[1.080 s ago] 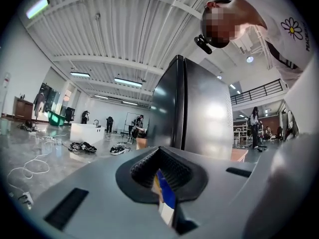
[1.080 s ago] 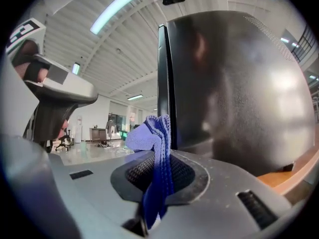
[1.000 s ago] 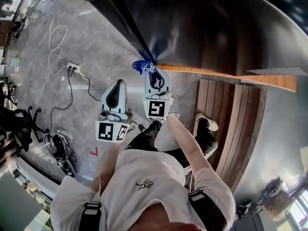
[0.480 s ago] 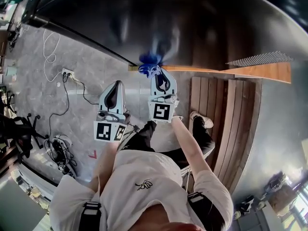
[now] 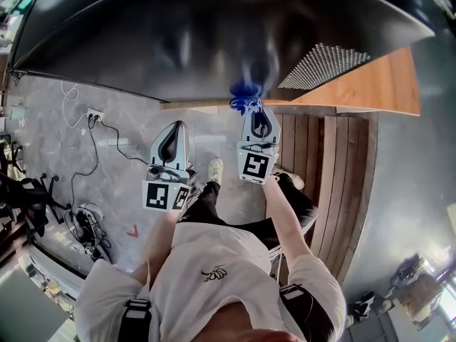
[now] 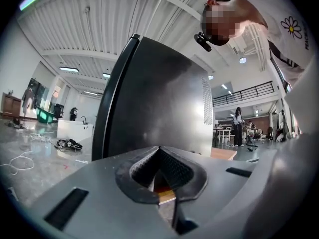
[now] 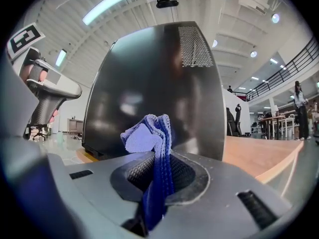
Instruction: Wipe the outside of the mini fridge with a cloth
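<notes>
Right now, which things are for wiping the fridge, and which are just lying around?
For the job:
- mini fridge
- blue cloth, pinched in the right tongs

Just lying about:
- power strip on the floor
- office chair
- left tongs, shut with nothing in them

Mini fridge (image 5: 214, 41): cut off by head view's top edge. Cloth (image 7: 147, 136): lower end hidden inside right claw (image 7: 155, 180); contact with fridge unclear, possibly touching.
</notes>
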